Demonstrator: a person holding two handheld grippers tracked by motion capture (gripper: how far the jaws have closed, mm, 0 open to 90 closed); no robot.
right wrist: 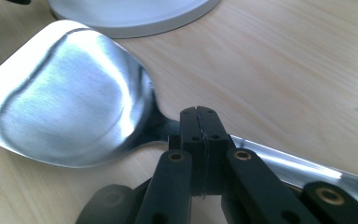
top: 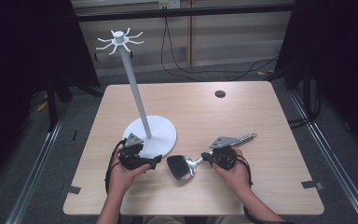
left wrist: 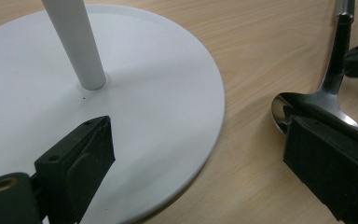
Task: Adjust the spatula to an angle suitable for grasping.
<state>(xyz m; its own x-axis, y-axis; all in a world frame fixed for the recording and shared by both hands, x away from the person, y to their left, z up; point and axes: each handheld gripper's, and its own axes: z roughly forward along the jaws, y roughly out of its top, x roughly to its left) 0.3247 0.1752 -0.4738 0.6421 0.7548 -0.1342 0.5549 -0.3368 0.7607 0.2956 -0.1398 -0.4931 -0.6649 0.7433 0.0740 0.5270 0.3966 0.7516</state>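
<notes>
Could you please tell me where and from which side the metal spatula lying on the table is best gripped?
Grip the spatula at its narrow neck, just behind the broad blade, coming from above. It lies flat on the table, so its thin handle probably offers the only jaw-width section. The right gripper is shut there, while the open left gripper waits beside the white stand base.

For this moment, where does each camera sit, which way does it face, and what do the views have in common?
High view: fixed above the person's side of the table, facing forward and down; both forearms, the left gripper and the right gripper show.
Left gripper view: rides the left gripper, looking past its open jaws at the white stand base and the metal spatula.
Right gripper view: rides the right gripper, jaws shut on the spatula neck, facing the blade.
Shared: spatula and stand base appear in all three.
</notes>
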